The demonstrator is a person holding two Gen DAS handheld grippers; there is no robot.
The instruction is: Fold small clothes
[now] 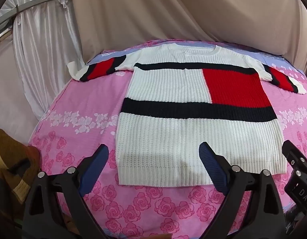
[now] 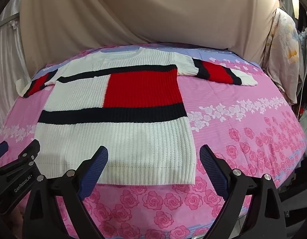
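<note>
On the pink rose-print bedsheet (image 1: 73, 107) a knit sweater (image 1: 173, 139) lies spread flat and face up, neckline at the far side, ribbed hem nearest the cameras, both short sleeves stretched out sideways; it is white with two black bands, a red block on the chest and red-and-black stripes on the sleeves. Nothing in either view is a container, and the sheet bears only the sweater. Both tools hover over the near edge of the bed, tilted downward, touching no cloth. The left gripper (image 1: 153, 155) has its blue-padded fingers spread wide above the hem's left part, and the right gripper (image 2: 153, 155) is likewise wide apart, straddling the hem's right corner. From the left wrist, a brown patterned cloth (image 1: 14, 159) shows at the lower left, white satin drapery (image 1: 43, 39) hangs beyond the bed, and part of the right tool intrudes at the frame's edge. From the right wrist, a pale floral cloth (image 2: 282, 49) hangs at the far right, beige drapery (image 2: 143, 10) fills the background, and the left tool's side shows.
</note>
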